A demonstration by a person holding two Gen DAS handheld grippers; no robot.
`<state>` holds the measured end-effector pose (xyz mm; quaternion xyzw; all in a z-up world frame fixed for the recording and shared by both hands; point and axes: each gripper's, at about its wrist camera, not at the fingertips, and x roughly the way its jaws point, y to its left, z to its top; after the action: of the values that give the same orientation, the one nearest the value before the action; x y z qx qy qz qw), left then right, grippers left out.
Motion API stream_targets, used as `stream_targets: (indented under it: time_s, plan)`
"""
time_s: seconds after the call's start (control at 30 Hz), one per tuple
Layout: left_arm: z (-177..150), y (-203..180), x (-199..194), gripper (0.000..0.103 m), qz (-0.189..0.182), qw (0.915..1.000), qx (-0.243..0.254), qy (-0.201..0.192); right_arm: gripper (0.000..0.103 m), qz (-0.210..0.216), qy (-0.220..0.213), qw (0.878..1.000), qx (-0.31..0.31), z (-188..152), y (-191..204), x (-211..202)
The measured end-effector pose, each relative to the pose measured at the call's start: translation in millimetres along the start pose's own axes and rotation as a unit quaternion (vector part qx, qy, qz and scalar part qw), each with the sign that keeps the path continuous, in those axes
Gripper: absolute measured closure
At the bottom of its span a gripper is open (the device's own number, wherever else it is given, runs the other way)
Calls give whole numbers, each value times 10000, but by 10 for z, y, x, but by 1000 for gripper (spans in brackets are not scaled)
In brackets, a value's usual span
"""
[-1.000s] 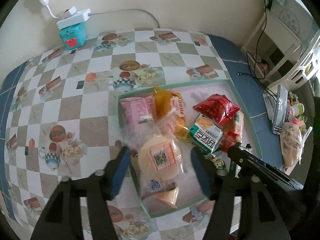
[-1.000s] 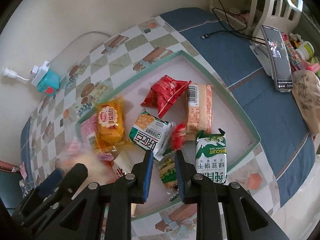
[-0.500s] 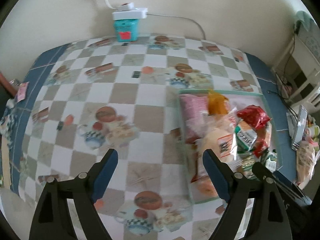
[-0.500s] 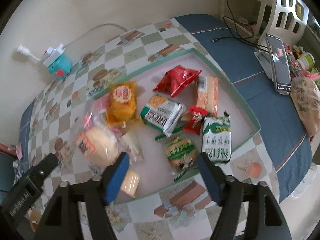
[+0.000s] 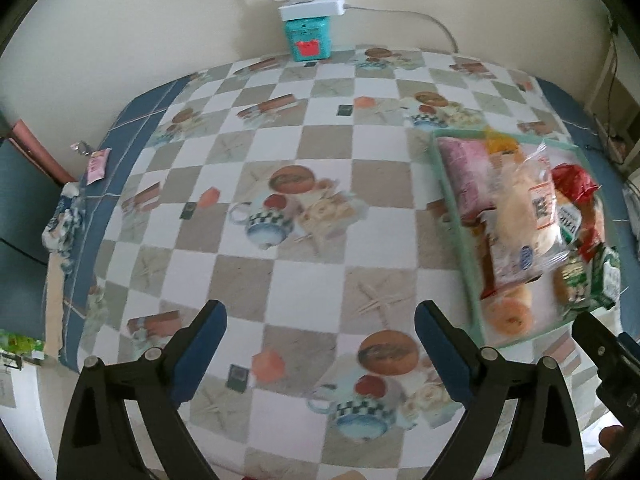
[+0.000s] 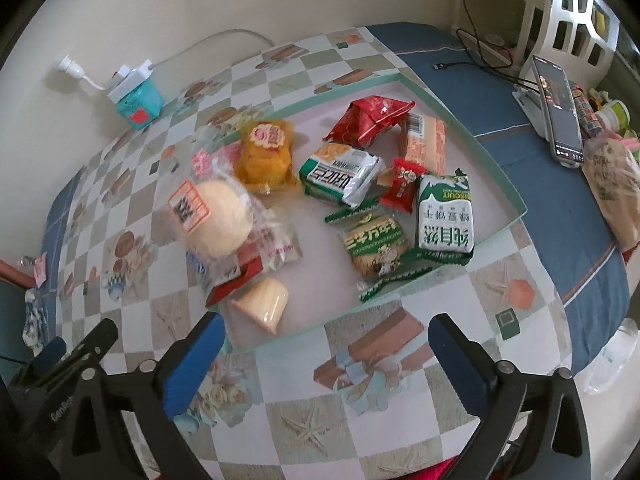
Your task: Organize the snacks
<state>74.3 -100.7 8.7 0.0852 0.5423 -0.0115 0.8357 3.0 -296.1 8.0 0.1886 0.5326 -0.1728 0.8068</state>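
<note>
Now both grippers empty. Left gripper, jaws just opening, wide over bare checked cloth, lower centre. Right gripper, jaws just opening, spread wide below the tray edge. Snacks lie in the tray, frame centre: bun, biscuits, red packet.

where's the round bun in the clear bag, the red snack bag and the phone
round bun (image 6: 218,220), right wrist view, middle of the pale bun inside its clear wrapper
red snack bag (image 6: 370,120), right wrist view, centre of the crinkled red pack
phone (image 6: 558,114), right wrist view, middle of its dark screen
</note>
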Motion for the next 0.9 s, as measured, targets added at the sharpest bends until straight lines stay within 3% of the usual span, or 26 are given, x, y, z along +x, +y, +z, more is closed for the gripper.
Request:
stream_targets:
  time_s: [0.37, 0.9]
  plan:
    - [-176, 67, -29, 8, 14, 9998, 182, 101, 0, -131, -164, 9990, -383, -163, 152, -87]
    - [-167, 97, 32, 8, -12, 9996, 172, 228, 0, -242, -275, 9974, -617, -155, 268, -94]
